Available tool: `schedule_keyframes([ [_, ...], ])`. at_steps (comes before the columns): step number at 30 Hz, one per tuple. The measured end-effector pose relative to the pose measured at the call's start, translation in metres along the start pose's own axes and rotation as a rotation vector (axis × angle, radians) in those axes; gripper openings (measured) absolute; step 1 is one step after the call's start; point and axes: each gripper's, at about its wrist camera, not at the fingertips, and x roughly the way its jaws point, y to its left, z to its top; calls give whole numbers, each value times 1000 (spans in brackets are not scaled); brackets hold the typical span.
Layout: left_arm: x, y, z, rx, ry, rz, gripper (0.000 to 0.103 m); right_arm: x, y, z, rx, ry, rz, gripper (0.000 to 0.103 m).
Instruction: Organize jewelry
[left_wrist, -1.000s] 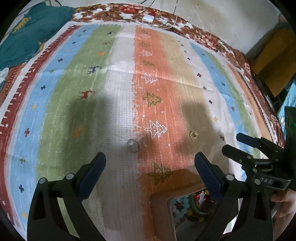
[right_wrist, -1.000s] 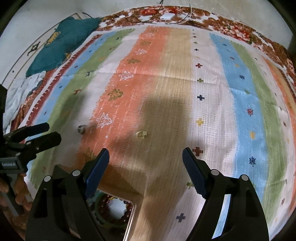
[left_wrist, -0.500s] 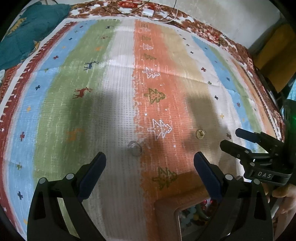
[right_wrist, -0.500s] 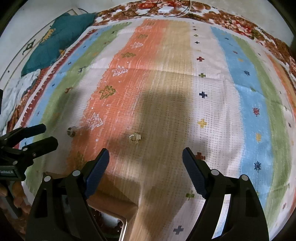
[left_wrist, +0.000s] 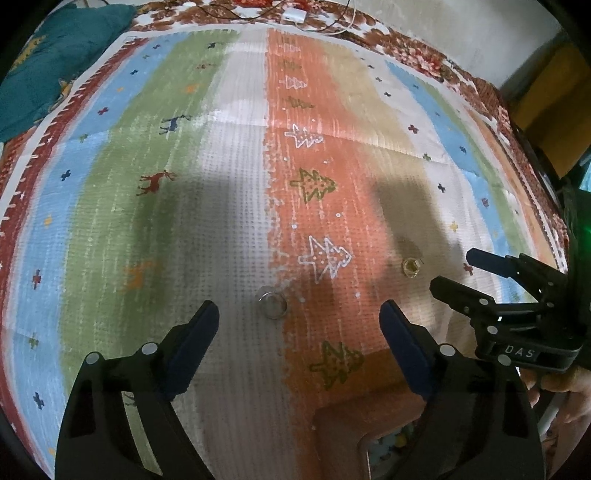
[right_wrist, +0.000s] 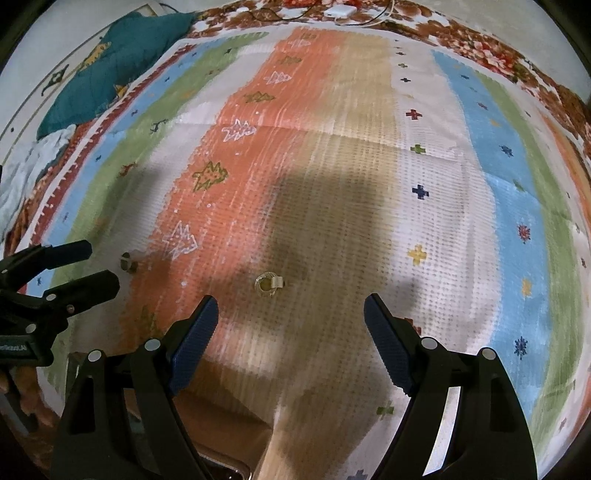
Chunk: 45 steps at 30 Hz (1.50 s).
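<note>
A silver ring (left_wrist: 272, 305) lies on the striped cloth (left_wrist: 229, 206), just ahead of my open, empty left gripper (left_wrist: 299, 317). It also shows at the left of the right wrist view (right_wrist: 128, 261). A gold ring (right_wrist: 269, 283) lies just ahead of my open, empty right gripper (right_wrist: 290, 314); it shows in the left wrist view too (left_wrist: 411, 266). The right gripper (left_wrist: 469, 273) appears at the right of the left wrist view, the left gripper (right_wrist: 88, 266) at the left of the right wrist view. A jewelry box (left_wrist: 384, 448) with beads sits under the left gripper's right finger.
A teal cushion (right_wrist: 110, 74) lies at the far left beyond the cloth. A white charger with cables (left_wrist: 293, 15) rests at the far edge. A yellow object (left_wrist: 546, 107) stands at the far right.
Both grippers have moved forward and lower toward the rings; the rings sit nearer the fingertips and the jewelry box has slid almost out of view. Both stay open.
</note>
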Motion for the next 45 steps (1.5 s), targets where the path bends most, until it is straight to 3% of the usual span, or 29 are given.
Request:
schedule_keyframes([
  [15, 19, -1, 4, 28, 47, 20, 60, 24, 5, 9, -18, 53, 19, 81],
  [18, 23, -1, 4, 37, 61, 25, 54, 30, 6, 9, -17, 80, 16, 64],
  [24, 27, 1, 5, 42, 71, 38, 49, 32, 2, 12, 3, 90, 19, 49],
  [30, 28, 1, 5, 47, 72, 46, 47, 31, 0, 11, 14, 88, 31, 44],
  [36, 31, 2, 6, 49, 73, 60, 38, 31, 4, 11, -3, 93, 49, 33],
  [40, 31, 4, 6, 47, 72, 66, 30, 33, 7, 12, -4, 95, 64, 18],
  [45, 31, 6, 4, 50, 69, 75, 21, 33, 7, 10, -19, 94, 61, 11],
])
